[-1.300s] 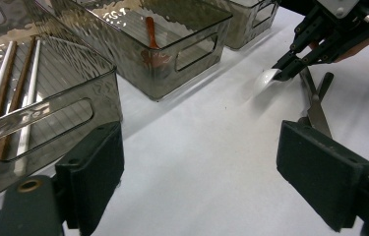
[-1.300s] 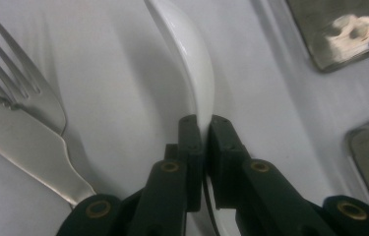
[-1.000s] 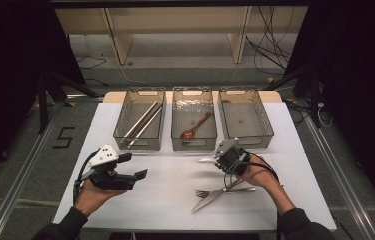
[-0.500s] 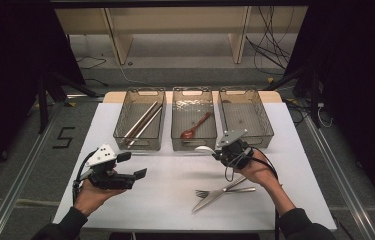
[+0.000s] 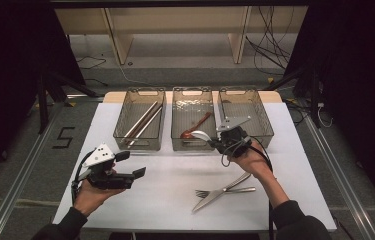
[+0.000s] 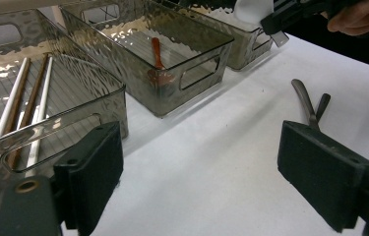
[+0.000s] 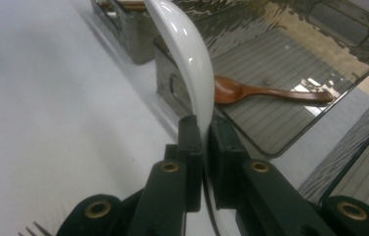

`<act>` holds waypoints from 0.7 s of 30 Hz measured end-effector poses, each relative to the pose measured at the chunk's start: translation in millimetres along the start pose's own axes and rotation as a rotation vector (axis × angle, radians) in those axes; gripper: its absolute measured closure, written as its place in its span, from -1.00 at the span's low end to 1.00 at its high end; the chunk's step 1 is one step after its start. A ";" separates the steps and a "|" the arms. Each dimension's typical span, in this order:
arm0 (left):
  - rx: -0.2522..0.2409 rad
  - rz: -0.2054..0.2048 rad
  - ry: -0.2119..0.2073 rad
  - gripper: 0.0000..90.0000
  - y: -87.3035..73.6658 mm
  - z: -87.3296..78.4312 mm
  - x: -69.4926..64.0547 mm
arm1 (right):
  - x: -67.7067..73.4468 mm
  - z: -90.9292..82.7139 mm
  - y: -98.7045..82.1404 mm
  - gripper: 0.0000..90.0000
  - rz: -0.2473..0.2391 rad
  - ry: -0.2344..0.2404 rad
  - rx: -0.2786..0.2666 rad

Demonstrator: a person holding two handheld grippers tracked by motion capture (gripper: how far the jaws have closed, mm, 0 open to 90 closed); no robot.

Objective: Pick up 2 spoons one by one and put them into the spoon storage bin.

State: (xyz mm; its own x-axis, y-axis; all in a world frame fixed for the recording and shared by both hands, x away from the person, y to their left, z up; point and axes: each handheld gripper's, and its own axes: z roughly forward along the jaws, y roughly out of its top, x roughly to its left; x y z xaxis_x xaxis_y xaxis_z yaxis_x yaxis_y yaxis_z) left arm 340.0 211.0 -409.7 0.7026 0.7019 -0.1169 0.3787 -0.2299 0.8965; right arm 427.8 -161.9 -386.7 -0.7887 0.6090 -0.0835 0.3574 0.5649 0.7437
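High view: right gripper [image 5: 214, 141] is clamped on a white spoon [image 5: 201, 135], held above the near edge of the middle bin [image 5: 191, 95], which contains a wooden spoon [image 5: 196, 127]. Left bin [image 5: 140, 95] holds chopsticks [image 5: 142, 123]; right bin [image 5: 247, 95] next to it. A fork [image 5: 225, 191] and knife [image 5: 220, 193] lie crossed on the white table [image 5: 165, 190]. Left gripper [image 5: 130, 165] rests low near the table, jaws apart, holding nothing. Left gripper view: pads wide apart over bare table, bins ahead. Right gripper view: both pads pinch the white spoon's handle, bowl curving upward over the middle bin's rim.
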 end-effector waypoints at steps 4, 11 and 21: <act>-0.002 0.001 0.004 -0.62 0.6 -0.5 -1.2 | -7.2 3.0 4.4 0.90 0.033 -0.016 -0.008; -0.004 -0.005 0.004 -0.63 0.4 -1.3 -2.2 | -17.6 6.2 19.2 0.90 0.080 -0.048 -0.037; -0.001 -0.005 0.000 -0.63 -1.7 -4.8 -4.5 | -29.8 17.4 40.8 0.90 0.135 -0.075 -0.047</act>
State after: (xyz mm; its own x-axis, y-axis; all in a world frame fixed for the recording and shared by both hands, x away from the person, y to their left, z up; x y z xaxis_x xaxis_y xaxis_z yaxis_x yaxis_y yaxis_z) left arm 333.3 211.5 -408.6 0.7007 0.7031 -0.1211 0.3817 -0.2261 0.8962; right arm 474.6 -147.2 -365.5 -0.6946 0.7189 -0.0286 0.4328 0.4492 0.7816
